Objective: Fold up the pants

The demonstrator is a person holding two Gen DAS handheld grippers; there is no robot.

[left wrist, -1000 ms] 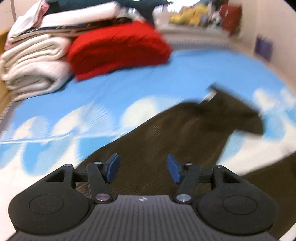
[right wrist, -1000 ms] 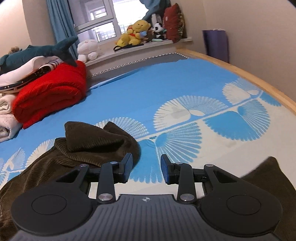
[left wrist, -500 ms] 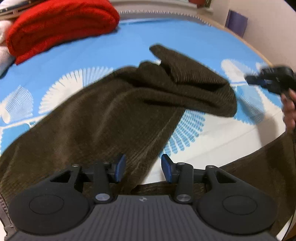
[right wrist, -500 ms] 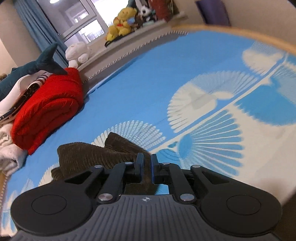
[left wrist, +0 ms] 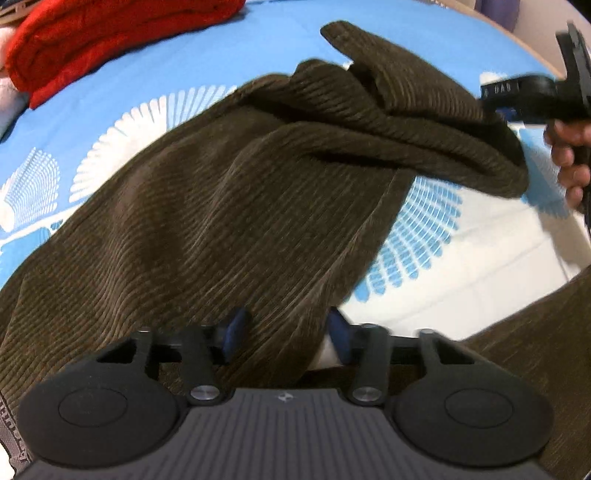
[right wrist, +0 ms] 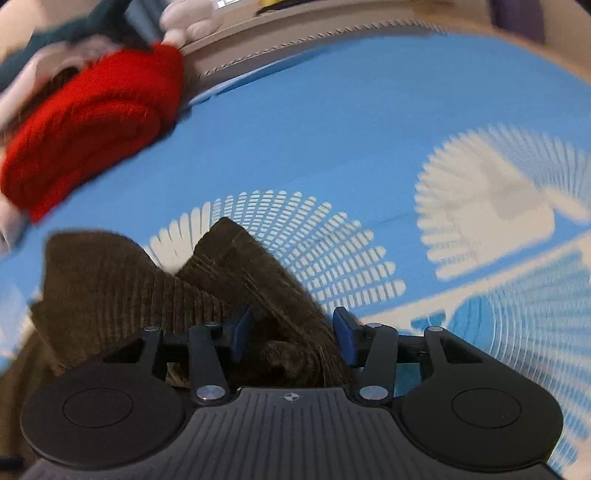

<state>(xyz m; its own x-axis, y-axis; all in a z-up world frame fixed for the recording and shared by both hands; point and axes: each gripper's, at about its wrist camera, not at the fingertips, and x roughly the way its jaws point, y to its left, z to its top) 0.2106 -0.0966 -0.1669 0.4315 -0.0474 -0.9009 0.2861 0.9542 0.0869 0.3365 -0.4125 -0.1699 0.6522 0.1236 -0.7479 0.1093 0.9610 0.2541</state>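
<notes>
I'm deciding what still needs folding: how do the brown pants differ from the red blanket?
The brown pants lie spread out and rumpled, with one end bunched up; the red blanket is already folded into a thick bundle. The pants are dark ribbed corduroy; the blanket is bright and looks fuzzy. The pants are in the foreground; the blanket sits farther back. Both rest on the blue patterned bedsheet.

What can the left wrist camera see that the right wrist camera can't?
Only the left wrist view shows a hand holding the right gripper, and the long brown leg of the pants spread across the bed. Only the right wrist view shows a white plush toy on the ledge. Both show the brown pants, the red blanket and the blue patterned sheet. Each view also shows its own gripper's jaws apart over the cloth.
</notes>
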